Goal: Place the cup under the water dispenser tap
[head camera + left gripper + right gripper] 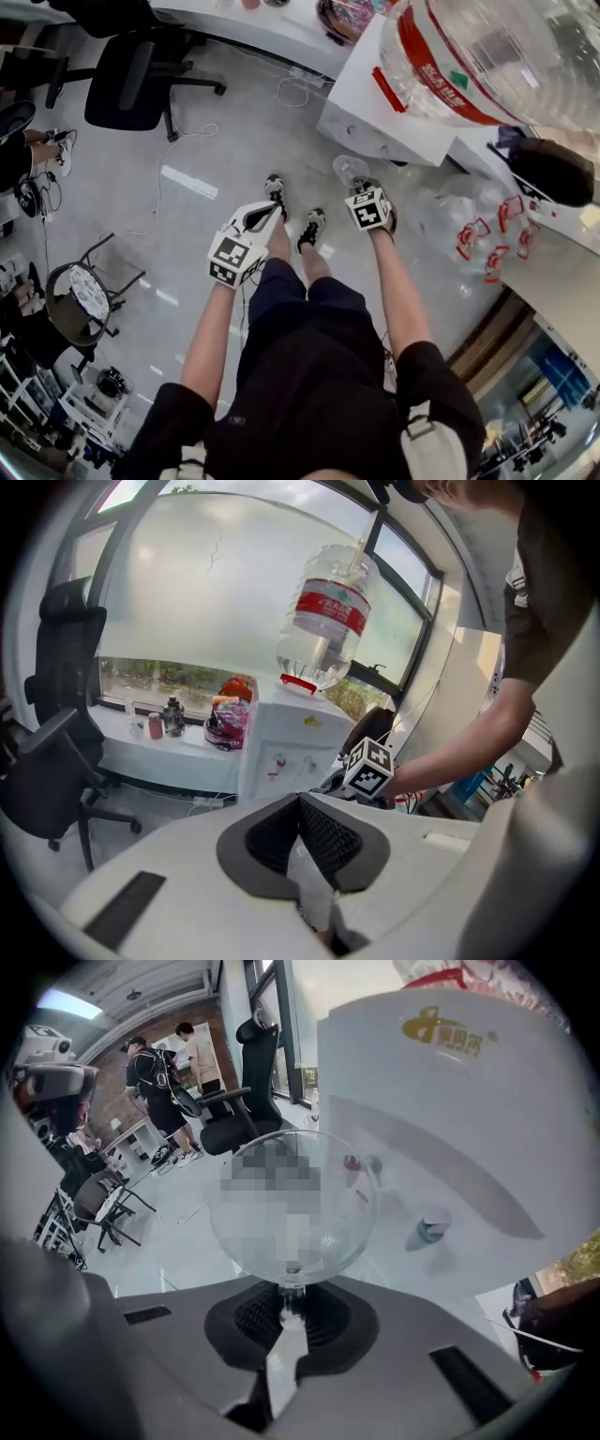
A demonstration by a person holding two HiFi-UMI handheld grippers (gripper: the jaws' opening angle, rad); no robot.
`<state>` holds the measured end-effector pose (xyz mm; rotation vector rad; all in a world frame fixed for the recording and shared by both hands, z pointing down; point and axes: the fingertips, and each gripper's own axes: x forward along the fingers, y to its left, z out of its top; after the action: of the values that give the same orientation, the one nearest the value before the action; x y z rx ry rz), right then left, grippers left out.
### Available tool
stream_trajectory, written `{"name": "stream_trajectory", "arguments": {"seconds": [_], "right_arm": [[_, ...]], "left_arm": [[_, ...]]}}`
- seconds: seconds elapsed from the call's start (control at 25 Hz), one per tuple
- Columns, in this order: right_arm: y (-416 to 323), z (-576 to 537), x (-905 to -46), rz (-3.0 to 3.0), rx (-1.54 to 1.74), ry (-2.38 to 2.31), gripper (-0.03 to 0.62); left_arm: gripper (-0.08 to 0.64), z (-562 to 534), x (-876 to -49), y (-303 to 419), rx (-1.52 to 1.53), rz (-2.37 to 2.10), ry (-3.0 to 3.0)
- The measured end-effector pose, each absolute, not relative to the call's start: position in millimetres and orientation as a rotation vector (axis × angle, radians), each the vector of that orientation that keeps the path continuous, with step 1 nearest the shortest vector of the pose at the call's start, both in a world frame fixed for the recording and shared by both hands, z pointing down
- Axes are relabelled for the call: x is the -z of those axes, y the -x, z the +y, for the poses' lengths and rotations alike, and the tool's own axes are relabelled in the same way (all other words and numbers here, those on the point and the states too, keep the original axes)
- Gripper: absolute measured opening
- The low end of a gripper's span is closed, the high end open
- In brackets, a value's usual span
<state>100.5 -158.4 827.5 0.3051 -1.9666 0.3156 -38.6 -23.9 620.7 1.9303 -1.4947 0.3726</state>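
My right gripper (362,190) is shut on the foot of a clear, round-bowled glass cup (350,170), held low in front of the white water dispenser (389,108). In the right gripper view the cup (292,1208) stands up from the shut pads (284,1309) before the dispenser's front recess (469,1119). A red tap (352,1162) shows through the glass and a bluish tap (429,1229) sits to its right. The big water bottle (323,621) tops the dispenser (286,742). My left gripper (263,215) hangs over the floor, shut and holding nothing.
A black office chair (131,66) and a cable (187,150) are on the floor at the left, a round stool (80,300) lower left. Red-and-white items (487,239) lie right of the dispenser. A counter (178,738) with bottles runs beside it. People (164,1077) stand far back.
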Motion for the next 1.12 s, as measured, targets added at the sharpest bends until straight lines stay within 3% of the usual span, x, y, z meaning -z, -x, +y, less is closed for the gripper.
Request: {"name": "stream_trajectory", "arguments": {"seconds": [1.12], "right_arm": [[-81.4, -226.9, -976.8, -1.701, -0.283, -0.415, -0.002]], "left_arm": [[0.000, -25.5, -730.0, 49.3, -0.363, -1.338, -1.936]]}}
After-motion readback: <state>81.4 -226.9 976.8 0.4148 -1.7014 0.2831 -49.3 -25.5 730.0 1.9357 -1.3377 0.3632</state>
